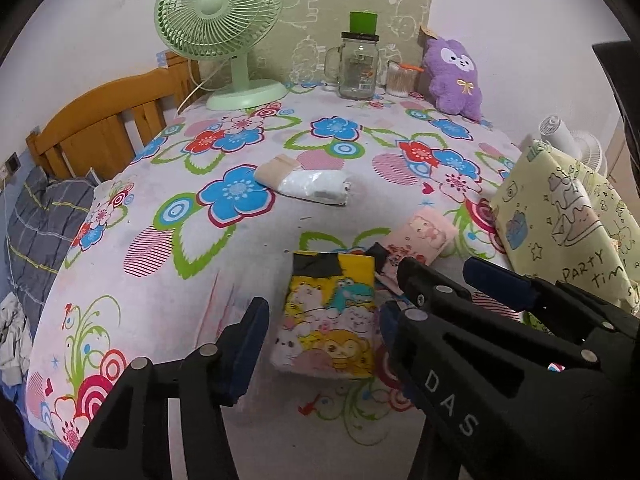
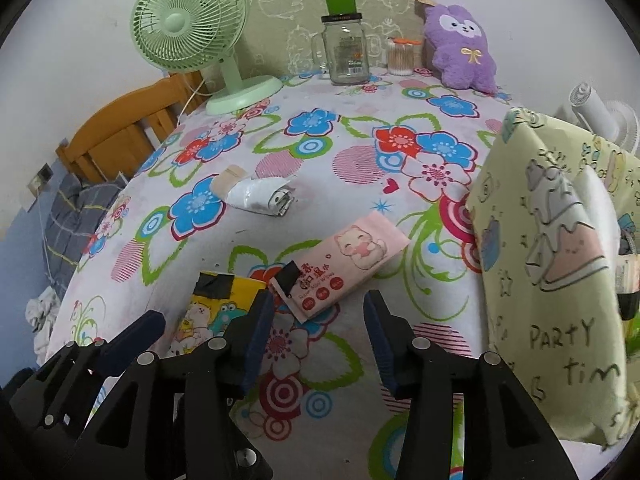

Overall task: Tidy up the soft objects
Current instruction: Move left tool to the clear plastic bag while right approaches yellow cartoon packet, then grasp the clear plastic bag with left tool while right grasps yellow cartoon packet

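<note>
The worktop (image 2: pixel 352 216) wears a white cloth printed with blue, red and white flowers, green leaf outlines, pink striped ovals and red-and-pink rings. On it lie a yellow tissue pack (image 1: pixel 332 316) crowded with cartoon animals and patched with black tape, a pale pink wipes pack (image 2: pixel 348 258) showing a cartoon cat and red dots, and a white-and-beige pack (image 2: pixel 256 192). A pale yellow bag (image 2: pixel 556 280) with doodled cakes and stars stands at the right, and at the back are a mint-green fan (image 2: pixel 188 28), a clear glass jar (image 2: pixel 346 52) under a black lid and bright green cap, and a purple plush toy (image 2: pixel 460 48) with a white face and a gold bow.
</note>
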Demonstrator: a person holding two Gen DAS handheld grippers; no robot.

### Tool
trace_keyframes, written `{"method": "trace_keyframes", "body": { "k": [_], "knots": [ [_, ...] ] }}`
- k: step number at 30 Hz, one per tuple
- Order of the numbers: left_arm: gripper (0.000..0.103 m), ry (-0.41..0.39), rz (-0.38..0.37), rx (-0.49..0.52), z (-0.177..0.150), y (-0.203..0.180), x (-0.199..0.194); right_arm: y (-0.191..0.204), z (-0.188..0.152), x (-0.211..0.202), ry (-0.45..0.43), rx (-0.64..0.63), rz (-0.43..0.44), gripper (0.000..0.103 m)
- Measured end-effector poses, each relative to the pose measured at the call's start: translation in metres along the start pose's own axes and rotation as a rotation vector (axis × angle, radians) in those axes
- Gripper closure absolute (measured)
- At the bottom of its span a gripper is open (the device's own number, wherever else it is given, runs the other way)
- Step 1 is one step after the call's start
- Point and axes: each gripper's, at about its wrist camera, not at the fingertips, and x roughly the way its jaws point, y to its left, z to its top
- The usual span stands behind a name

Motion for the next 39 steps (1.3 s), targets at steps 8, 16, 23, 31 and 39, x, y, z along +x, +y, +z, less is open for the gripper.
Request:
{"method": "trace_keyframes", "body": {
  "k": [8, 16, 23, 31, 39],
  "knots": [
    [0.043, -0.011, 0.036, 0.001, 0.002, 0.000, -0.001, -0.005, -0.001, -0.007, -0.007, 0.009, 0.009, 0.052],
    [0.043, -0.025, 0.081, -0.017, 0.006, 0.020, -0.002, 0.003, 0.004, -0.008, -0.017, 0.009, 0.015, 0.052],
    [0.043, -0.010, 0.098, -0.034, 0.012, 0.041, 0.009, 0.018, 0.011, -0.004, -0.014, 0.001, 0.032, 0.052],
    [0.043, -0.004, 0.098, -0.042, 0.010, 0.052, 0.018, 0.034, 0.013, 0.010, 0.009, -0.035, 0.028, 0.052],
    [0.053, 0.008, 0.073, -0.067, 0.007, 0.061, 0.024, 0.040, 0.015, 0.016, 0.002, -0.044, 0.020, 0.038]
  ]
}}
